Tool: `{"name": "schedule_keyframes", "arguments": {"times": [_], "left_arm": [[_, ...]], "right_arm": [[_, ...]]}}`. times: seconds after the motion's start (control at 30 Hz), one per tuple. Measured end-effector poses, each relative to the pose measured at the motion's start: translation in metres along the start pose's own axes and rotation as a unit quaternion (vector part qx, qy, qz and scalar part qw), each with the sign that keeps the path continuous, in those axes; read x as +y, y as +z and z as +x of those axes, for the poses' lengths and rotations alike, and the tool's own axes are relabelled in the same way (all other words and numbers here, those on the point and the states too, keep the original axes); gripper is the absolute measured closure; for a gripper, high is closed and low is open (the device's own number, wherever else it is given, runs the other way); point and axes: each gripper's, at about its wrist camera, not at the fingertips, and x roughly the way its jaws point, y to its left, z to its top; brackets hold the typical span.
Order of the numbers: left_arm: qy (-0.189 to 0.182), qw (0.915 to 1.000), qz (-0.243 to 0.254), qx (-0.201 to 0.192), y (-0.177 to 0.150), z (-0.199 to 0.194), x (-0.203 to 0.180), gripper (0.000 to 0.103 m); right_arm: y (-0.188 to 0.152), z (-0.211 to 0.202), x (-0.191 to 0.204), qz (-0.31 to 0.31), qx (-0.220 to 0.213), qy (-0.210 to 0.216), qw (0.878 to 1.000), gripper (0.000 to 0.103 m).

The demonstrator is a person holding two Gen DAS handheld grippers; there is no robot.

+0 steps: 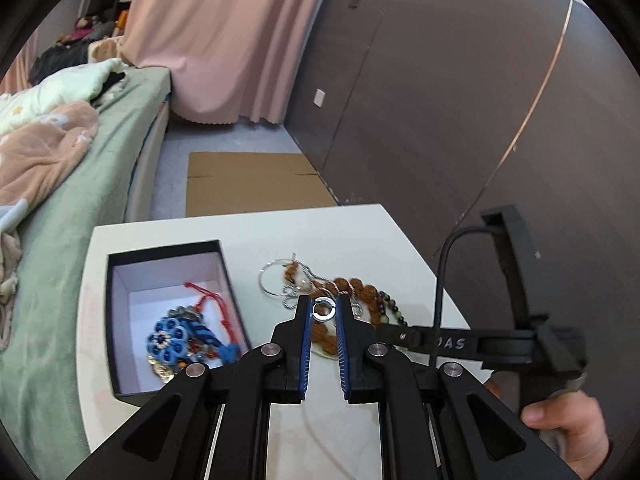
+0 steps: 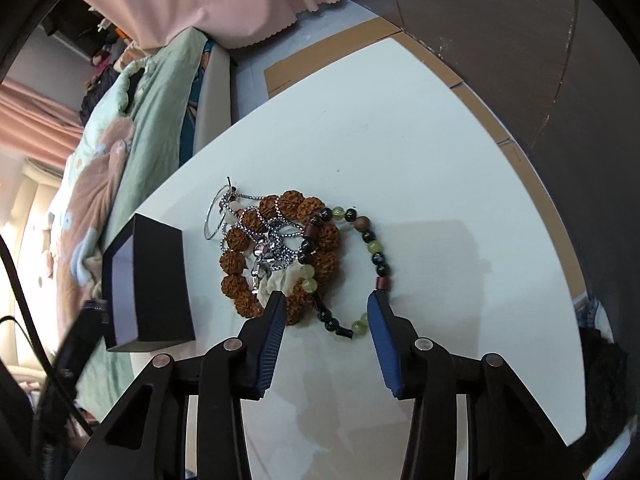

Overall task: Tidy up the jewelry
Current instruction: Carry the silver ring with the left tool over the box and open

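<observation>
Black box (image 1: 120, 272) near table's (image 1: 360, 232) left edge, blue beaded ornament (image 1: 176, 340) inside, seen only from left wrist. Left gripper (image 1: 324, 307) nearly closed, pinching silver ring (image 1: 323, 308). Right gripper (image 2: 326, 306) half-open, holding nothing, straddling bead bracelet (image 2: 372, 248) mid-table beside brown seed bracelet (image 2: 256, 240).

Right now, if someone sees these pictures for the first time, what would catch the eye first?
First the small silver ring pinched between the left tongs above the white table. Then the tangled pile beyond it: a brown seed-bead bracelet, a silver chain and a green-and-black bead bracelet, with the right tongs open over its near edge. To the left, a black box holds a blue ornament.
</observation>
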Motion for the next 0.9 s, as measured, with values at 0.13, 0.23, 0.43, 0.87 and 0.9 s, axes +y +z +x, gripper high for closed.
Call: {"name": "schedule_keyframes", "arguments": {"times": [0.13, 0.23, 0.43, 0.87, 0.9], "left_arm": [[0.003, 0.9999, -0.009, -0.006, 0.004, -0.006, 0.008, 0.091], [0.006, 0.9999, -0.013, -0.01, 0.005, -0.009, 0.013, 0.091], [0.011, 0.9996, -0.021, -0.016, 0.008, -0.017, 0.023, 0.091], [0.03, 0.9973, -0.067, -0.008, 0.018, -0.019, 0.057, 0.091], [0.031, 0.9966, -0.076, 0.0, 0.019, -0.016, 0.062, 0.09]], "right_arm": [[0.001, 0.006, 0.004, 0.001, 0.003, 0.005, 1.0, 0.083], [0.0, 0.002, 0.005, 0.006, -0.005, 0.012, 1.0, 0.093], [0.0, -0.011, 0.005, 0.018, -0.028, 0.037, 0.999, 0.094], [-0.002, -0.053, 0.024, 0.041, -0.095, 0.246, 0.964, 0.097], [-0.002, -0.055, 0.029, 0.038, -0.1, 0.257, 0.96, 0.097]]}}
